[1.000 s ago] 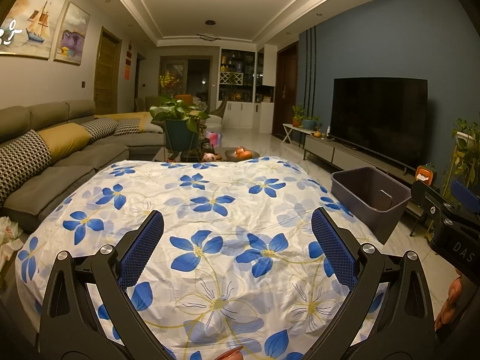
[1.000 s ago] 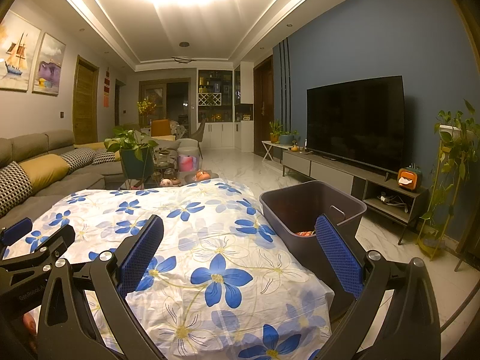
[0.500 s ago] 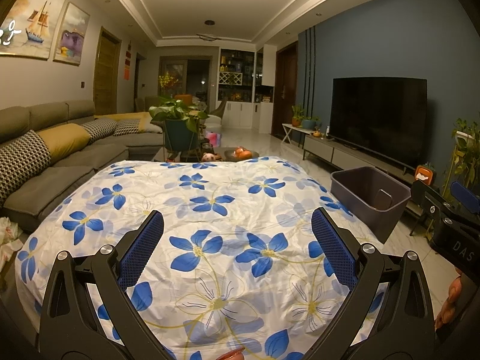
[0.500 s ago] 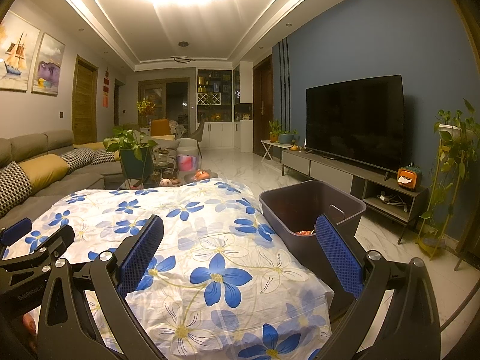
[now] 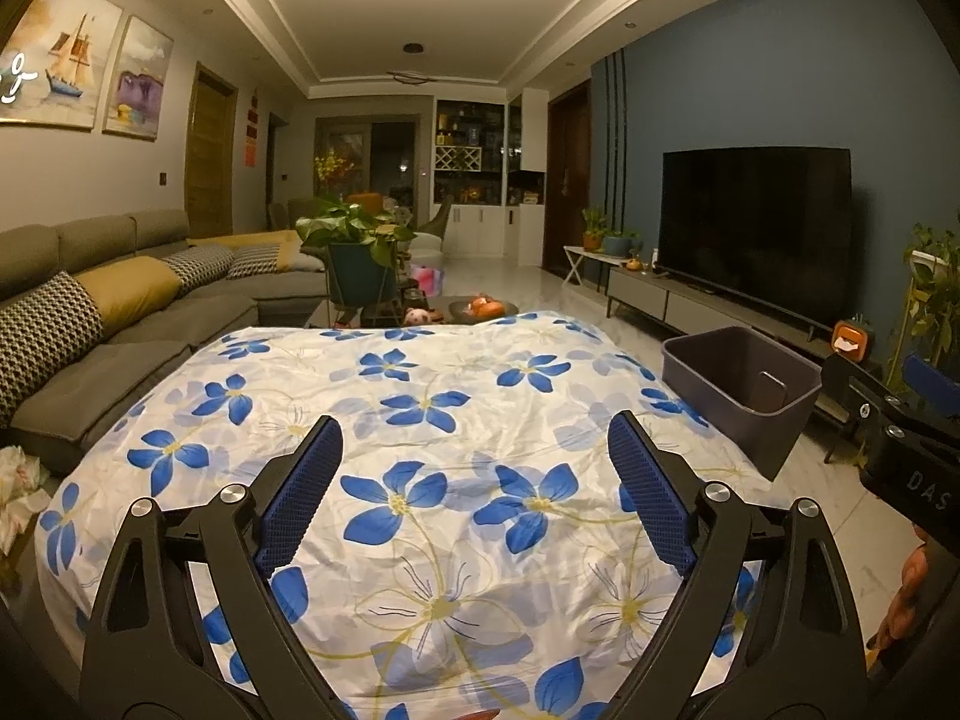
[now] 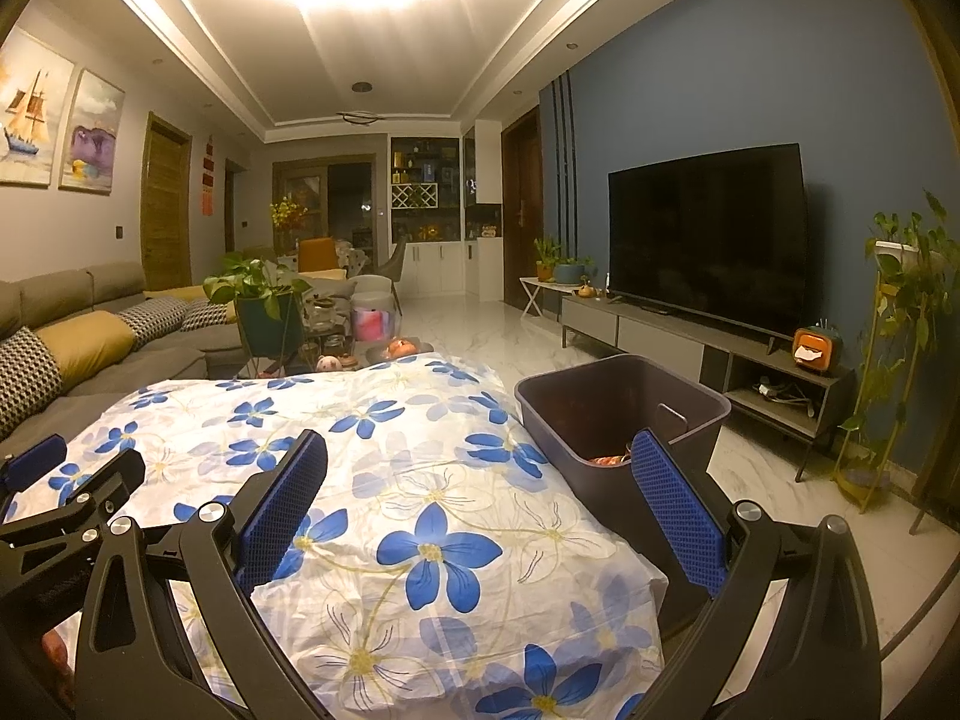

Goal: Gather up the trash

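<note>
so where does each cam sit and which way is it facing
Left wrist: on the left gripper, jaws open, looking over the flowered cloth toward the sofa and TV; the right gripper's body shows at right.
Right wrist: on the right gripper, jaws open, facing the same way, nearer the dark bin; the left gripper shows at left.
Shared: cloth, bin, TV, sofa.

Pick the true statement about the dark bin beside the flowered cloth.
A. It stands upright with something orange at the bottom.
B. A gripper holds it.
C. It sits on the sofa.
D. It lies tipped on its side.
A: the bin stands open-topped at the cloth's edge, with orange items inside.
</note>
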`<state>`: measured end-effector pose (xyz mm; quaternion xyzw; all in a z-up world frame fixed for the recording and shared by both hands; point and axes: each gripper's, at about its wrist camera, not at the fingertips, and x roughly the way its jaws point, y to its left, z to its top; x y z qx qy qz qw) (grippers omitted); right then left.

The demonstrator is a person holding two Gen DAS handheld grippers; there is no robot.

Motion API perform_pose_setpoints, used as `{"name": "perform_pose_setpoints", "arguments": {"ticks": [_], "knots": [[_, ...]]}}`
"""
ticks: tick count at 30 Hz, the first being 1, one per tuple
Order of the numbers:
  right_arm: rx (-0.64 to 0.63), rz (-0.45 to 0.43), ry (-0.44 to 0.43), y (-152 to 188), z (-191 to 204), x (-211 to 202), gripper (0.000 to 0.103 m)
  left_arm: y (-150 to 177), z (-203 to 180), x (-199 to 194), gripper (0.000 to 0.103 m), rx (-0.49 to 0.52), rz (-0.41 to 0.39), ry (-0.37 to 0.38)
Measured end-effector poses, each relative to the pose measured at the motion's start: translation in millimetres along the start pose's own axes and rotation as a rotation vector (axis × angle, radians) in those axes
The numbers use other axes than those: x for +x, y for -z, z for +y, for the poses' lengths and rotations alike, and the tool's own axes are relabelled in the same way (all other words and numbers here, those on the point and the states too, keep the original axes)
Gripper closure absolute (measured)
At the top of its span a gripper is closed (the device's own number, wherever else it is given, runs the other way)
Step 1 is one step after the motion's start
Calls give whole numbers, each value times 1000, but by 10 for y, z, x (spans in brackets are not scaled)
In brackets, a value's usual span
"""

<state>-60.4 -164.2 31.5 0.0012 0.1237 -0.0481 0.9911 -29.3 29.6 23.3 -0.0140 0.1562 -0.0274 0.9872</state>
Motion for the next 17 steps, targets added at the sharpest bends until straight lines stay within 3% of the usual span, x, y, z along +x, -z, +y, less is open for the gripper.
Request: {"name": "perform_pose_setpoints", "arguments": {"ticks": [6, 10, 17], "knots": [[0, -1, 1, -2, -12, -2, 6, 2, 9, -6, 14, -5, 0, 2], [1, -2, 0, -3, -22, -4, 6, 18, -3, -8, 7, -7, 5, -7], [7, -4, 4, 7, 37, -9, 6, 29, 41, 9, 6, -28, 17, -18]]}}
